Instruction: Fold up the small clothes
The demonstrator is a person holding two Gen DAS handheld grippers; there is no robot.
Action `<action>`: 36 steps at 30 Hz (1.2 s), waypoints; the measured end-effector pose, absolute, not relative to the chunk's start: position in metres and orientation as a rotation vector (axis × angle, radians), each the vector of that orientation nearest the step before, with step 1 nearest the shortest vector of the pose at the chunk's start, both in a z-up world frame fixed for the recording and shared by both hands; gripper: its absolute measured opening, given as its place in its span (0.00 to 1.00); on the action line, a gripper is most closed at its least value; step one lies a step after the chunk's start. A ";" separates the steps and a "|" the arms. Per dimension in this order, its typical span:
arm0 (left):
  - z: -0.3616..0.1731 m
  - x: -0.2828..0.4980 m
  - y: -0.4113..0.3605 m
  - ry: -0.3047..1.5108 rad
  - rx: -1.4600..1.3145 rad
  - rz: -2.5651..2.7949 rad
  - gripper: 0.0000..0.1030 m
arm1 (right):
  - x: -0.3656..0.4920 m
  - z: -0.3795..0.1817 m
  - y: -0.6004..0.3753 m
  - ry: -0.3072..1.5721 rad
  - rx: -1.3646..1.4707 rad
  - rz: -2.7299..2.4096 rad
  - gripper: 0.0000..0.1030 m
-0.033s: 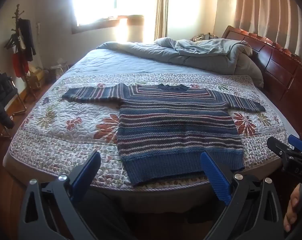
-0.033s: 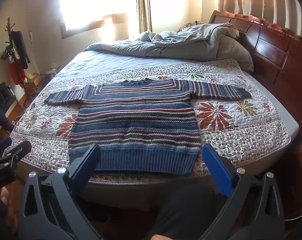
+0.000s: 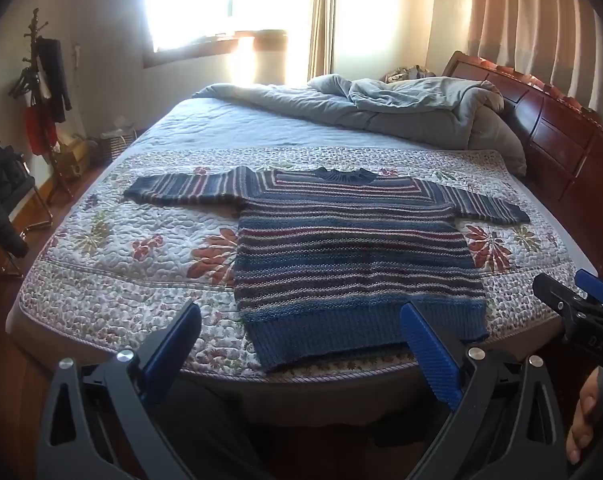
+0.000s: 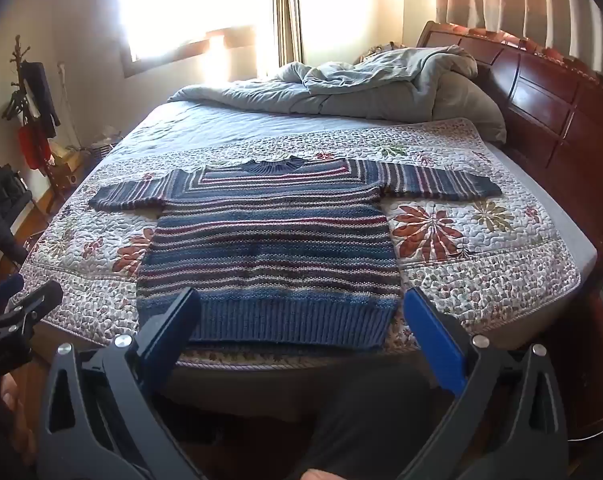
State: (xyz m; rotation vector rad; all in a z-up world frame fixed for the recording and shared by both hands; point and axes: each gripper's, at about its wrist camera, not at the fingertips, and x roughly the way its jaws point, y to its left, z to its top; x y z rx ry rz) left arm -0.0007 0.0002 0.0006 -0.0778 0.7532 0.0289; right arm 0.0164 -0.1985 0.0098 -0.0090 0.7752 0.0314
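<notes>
A small striped blue knit sweater [image 3: 353, 252] lies flat and face up on a floral quilt [image 3: 141, 264], sleeves spread to both sides, hem toward me. It also shows in the right wrist view [image 4: 269, 248]. My left gripper [image 3: 301, 320] is open and empty, held before the bed's near edge by the hem's left part. My right gripper [image 4: 301, 312] is open and empty, held just short of the hem. The right gripper shows at the right edge of the left wrist view [image 3: 573, 300].
The quilt [image 4: 481, 248] covers the near half of a bed. A rumpled grey duvet [image 3: 381, 112] lies at the far end. A red wooden headboard [image 3: 561, 136] stands on the right. A coat rack [image 3: 41, 92] and clutter stand on the left floor.
</notes>
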 end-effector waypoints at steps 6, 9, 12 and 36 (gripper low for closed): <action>0.001 -0.001 0.000 0.749 -0.076 0.032 0.96 | 0.014 0.013 -0.200 0.761 -0.001 0.035 0.98; 0.004 -0.004 0.005 0.745 -0.071 0.031 0.96 | 0.011 0.014 -0.203 0.756 0.001 0.035 0.98; 0.005 0.000 0.000 0.755 -0.064 0.035 0.96 | 0.019 0.012 -0.195 0.768 -0.012 0.029 0.98; 0.007 0.000 0.002 0.752 -0.060 0.041 0.96 | 0.018 0.017 -0.200 0.769 -0.011 0.034 0.98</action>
